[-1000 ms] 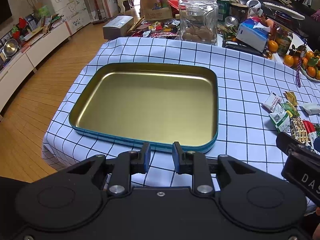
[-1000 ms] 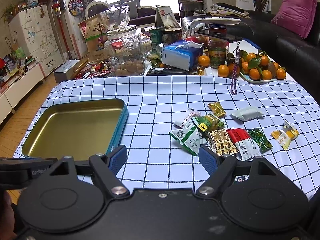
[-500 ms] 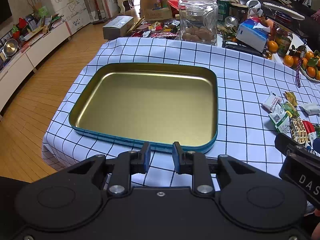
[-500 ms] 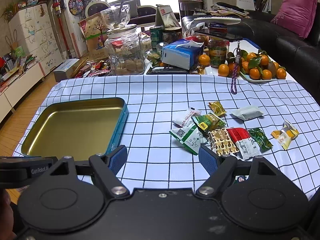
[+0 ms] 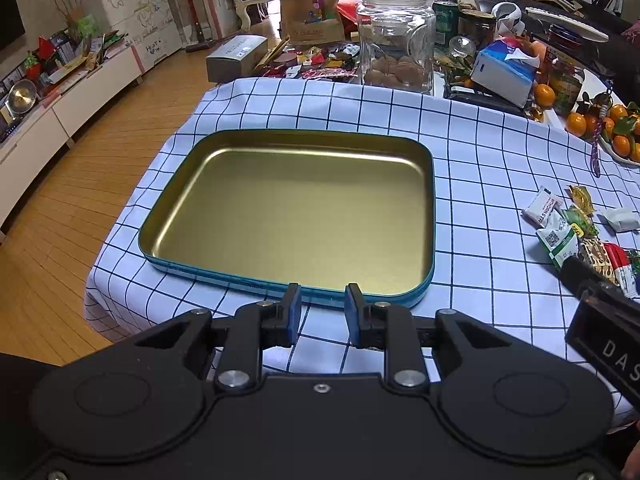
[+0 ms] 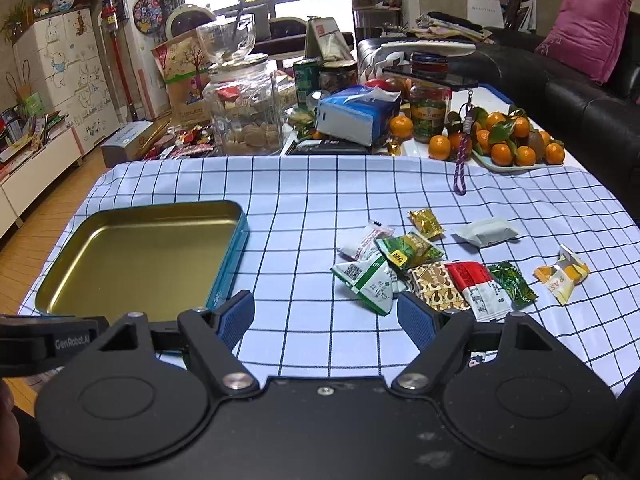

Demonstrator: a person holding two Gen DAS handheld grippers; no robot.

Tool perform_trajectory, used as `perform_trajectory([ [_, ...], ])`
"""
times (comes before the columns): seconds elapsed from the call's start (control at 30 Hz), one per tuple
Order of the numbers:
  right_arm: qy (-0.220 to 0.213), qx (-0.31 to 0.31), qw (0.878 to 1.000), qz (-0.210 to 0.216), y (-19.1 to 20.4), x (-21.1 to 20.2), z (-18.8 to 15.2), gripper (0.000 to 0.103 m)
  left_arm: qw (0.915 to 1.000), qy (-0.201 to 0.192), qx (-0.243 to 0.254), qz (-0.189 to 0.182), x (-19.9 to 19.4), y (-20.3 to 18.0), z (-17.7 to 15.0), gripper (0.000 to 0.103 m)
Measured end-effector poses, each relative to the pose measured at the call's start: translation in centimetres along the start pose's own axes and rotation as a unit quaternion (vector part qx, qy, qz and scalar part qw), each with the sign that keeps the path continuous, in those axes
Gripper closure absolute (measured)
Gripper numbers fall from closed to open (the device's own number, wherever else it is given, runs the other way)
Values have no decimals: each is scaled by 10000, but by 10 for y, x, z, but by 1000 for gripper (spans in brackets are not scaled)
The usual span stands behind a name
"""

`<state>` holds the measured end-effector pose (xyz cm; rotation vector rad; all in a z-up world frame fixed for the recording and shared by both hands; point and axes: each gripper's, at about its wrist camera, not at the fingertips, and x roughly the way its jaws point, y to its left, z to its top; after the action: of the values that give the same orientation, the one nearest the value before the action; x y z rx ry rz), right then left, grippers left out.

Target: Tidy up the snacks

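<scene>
An empty gold tin tray with a teal rim [image 5: 433, 216] lies on the checked tablecloth; it also shows in the right wrist view [image 6: 240, 236] at left. Several wrapped snacks lie in a loose pile [image 6: 424, 276] right of the tray, also in the left wrist view [image 5: 560, 232]. My left gripper [image 5: 320, 312] hovers at the tray's near edge, its jaws a narrow gap apart and empty. My right gripper [image 6: 326, 316] is wide open and empty, just short of the snack pile.
A glass jar of cookies [image 6: 244, 120], a tissue pack [image 6: 356, 114], a plate of oranges [image 6: 516, 148] and other clutter crowd the table's far side. A black sofa [image 6: 580, 92] stands right. The table edge drops to wooden floor [image 5: 80, 184] at left.
Both grippers have barely shifted; the views are nearly the same. Nothing was taken hold of or let go.
</scene>
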<state>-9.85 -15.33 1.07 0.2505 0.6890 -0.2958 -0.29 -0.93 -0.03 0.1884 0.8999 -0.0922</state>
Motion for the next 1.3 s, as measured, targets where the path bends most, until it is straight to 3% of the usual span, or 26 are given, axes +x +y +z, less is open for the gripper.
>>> perform_trajectory([
  [0.2,-990,-133,9896,-1039,6,-14,-4,22,9999,-128,12,-55,-6,-5,1,69],
  [0.37,-1286,-109,9870,-955,-8,-23,8,22,9995,-166,-54,-257,-8,-10,6,69],
  [0.57,-913,258,9923,-799,-43,-23,29,24,9977,-272,152,-604,-15,-37,23,69],
  [0.77,-147,735,9941,-780,-95,-6,51,29,9946,-294,574,-815,-14,-76,45,69],
  [1.0,434,1448,9830,-1045,-164,20,74,37,9883,-52,1099,-1058,3,-117,60,69],
  [1.13,765,1683,9752,-1218,-199,41,87,44,9836,296,1203,-1311,18,-133,68,69],
  [1.3,1220,2121,9613,-1266,-236,71,95,44,9785,648,1292,-1471,36,-149,82,69],
])
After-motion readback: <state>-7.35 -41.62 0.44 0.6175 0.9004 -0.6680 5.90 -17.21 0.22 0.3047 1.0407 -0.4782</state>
